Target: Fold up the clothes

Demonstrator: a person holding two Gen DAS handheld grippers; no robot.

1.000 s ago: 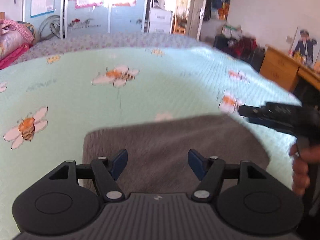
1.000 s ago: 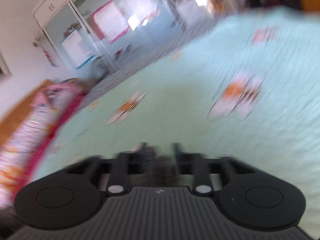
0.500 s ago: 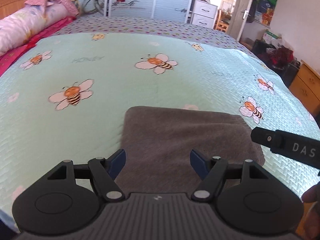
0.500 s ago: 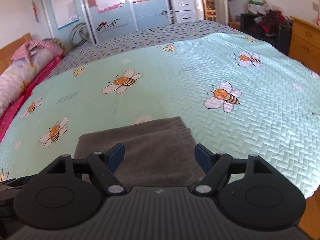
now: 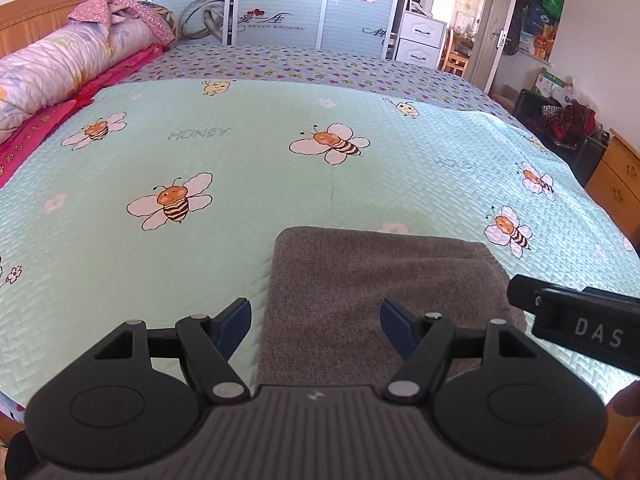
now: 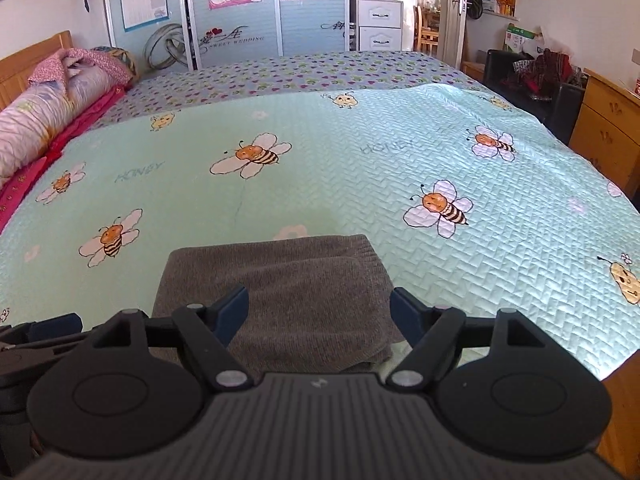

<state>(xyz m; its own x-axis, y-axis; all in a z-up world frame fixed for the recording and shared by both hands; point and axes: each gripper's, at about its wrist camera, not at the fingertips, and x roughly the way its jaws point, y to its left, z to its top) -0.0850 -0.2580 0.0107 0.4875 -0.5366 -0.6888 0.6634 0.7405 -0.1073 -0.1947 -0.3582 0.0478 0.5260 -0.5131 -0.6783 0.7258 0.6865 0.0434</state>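
Note:
A folded grey knit garment [image 5: 376, 284] lies flat on the mint bee-print bedspread [image 5: 260, 160] near the bed's front edge. In the left wrist view my left gripper [image 5: 316, 320] hovers over the garment's near left part, open, nothing between its blue fingertips. The right gripper's black body [image 5: 580, 328] enters at the right of that view, a hand below it. In the right wrist view the same garment [image 6: 276, 280] sits under my right gripper [image 6: 320, 308], which is open and empty. The left gripper's body [image 6: 36, 340] shows at the far left there.
A rolled floral quilt and pink bedding [image 5: 60, 72] lie along the left by the wooden headboard. A wooden dresser [image 6: 604, 128] and a dark chair with clothes [image 6: 532, 80] stand right of the bed. Wardrobe doors [image 5: 280, 4] close off the far side.
A second ago the right gripper was swinging fast with its fingers close together; now it is open and still over the garment. The left gripper's view shifted left and back, and the garment lies released.

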